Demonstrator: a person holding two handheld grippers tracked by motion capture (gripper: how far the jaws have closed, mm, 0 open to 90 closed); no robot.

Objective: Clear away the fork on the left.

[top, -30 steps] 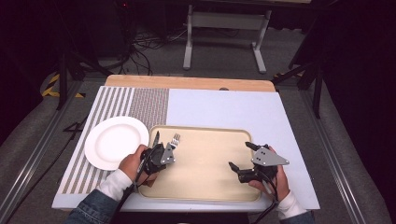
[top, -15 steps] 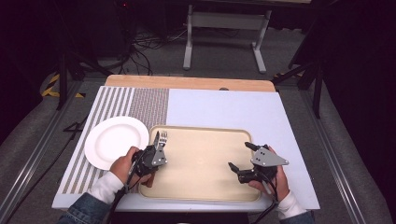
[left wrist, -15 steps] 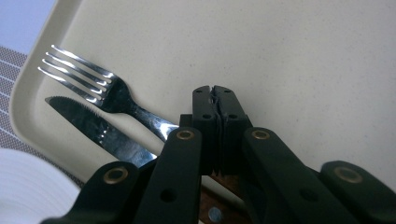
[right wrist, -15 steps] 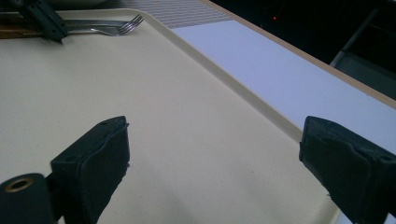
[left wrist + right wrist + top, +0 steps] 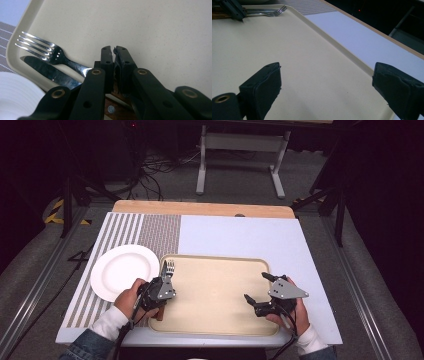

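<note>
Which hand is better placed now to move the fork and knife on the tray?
Left. The left gripper sits right beside the fork and knife, jaws shut; the right gripper hangs open across the tray.

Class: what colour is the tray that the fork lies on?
Pale cream-beige tray, fork; best in the high view.

I wear blue denim sleeves with white cuffs, and my 2 black hand-held grippers, left (image 5: 166,268) and right (image 5: 256,289), carry grey 3-cornered metal plates, brass-coloured rivets on the jaw links, ridged black pads and trailing black cables.
</note>
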